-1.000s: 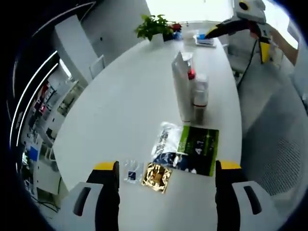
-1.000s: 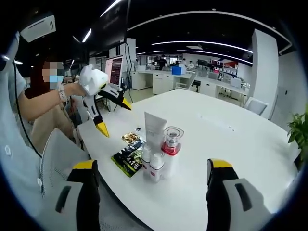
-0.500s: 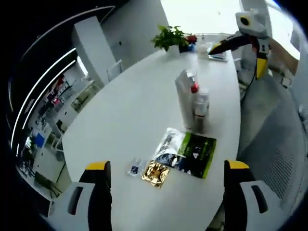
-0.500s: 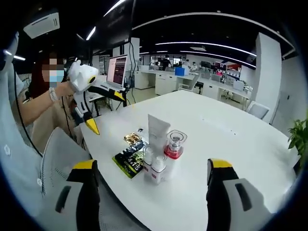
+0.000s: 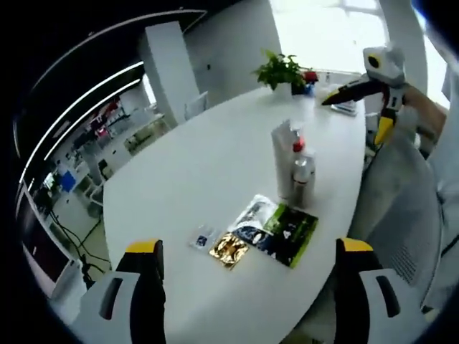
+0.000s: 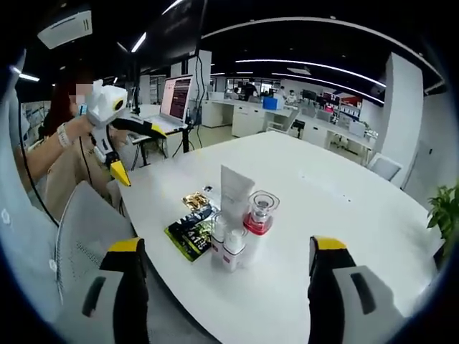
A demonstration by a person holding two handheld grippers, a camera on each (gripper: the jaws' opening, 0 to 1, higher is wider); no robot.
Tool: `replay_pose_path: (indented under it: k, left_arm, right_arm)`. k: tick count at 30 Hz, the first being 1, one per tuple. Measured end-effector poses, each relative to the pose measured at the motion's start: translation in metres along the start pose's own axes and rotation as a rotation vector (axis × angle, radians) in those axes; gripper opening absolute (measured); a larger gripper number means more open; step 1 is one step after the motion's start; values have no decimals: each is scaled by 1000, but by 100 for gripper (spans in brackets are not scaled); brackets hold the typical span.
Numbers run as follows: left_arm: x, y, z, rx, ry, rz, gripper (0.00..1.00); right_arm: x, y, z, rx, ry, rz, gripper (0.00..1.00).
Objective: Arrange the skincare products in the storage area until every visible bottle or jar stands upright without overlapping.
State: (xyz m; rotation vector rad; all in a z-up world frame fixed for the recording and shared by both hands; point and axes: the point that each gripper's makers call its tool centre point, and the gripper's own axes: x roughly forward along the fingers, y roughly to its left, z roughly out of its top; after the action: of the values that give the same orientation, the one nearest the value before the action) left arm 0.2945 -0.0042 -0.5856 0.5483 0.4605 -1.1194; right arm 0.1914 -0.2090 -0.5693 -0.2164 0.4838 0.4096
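Observation:
A tight cluster stands upright on the white table (image 5: 186, 165): a white tube (image 5: 285, 154), a red-collared bottle (image 5: 298, 147) and small white bottles (image 5: 303, 175). Flat in front of them lie a green-black packet (image 5: 283, 233), a gold sachet (image 5: 228, 250) and a small clear sachet (image 5: 204, 236). My left gripper (image 5: 249, 247) is open, held back from the table edge. My right gripper (image 6: 228, 247) is open too, facing the tube (image 6: 235, 190), the bottle (image 6: 259, 215) and the small bottles (image 6: 226, 252) from the opposite side. Each gripper shows in the other's view, the right gripper (image 5: 355, 115) and the left gripper (image 6: 140, 152), both held in the air with nothing between the jaws.
A potted plant (image 5: 283, 72) stands at the table's far end, with small items beside it. A grey mesh chair (image 5: 401, 215) sits at the table edge. A person's hand (image 6: 68, 132) holds the left gripper. A monitor (image 6: 176, 100) and office desks lie behind.
My left gripper has drawn back and up from the table, so the products look smaller. In the right gripper view it has moved left and higher. The products have not moved.

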Motion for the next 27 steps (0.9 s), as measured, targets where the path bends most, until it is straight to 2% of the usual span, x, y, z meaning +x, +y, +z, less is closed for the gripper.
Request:
replay_pose_path:
  k: [6, 11, 15, 19, 22, 27]
  left_arm:
    - [-12, 4, 6, -92, -61, 36, 97]
    - [-20, 4, 5, -130, -89, 53, 97]
    - [-23, 3, 2, -140, -86, 65, 97]
    - [-26, 2, 3, -165, -115, 74, 97]
    - [-25, 1, 0, -170, -101, 81, 97]
    - [-24, -2, 3, -183, -122, 79, 97]
  right_arm:
    - [2, 0, 0, -10, 6, -3, 95]
    - [4, 1, -2, -10, 16, 1, 94]
    - [5, 1, -3, -13, 25, 2, 94]
    - [7, 1, -3, -11, 28, 5, 94]
    - [8, 1, -3, -14, 32, 7, 94]
    - [9, 0, -4, -10, 36, 9, 93]
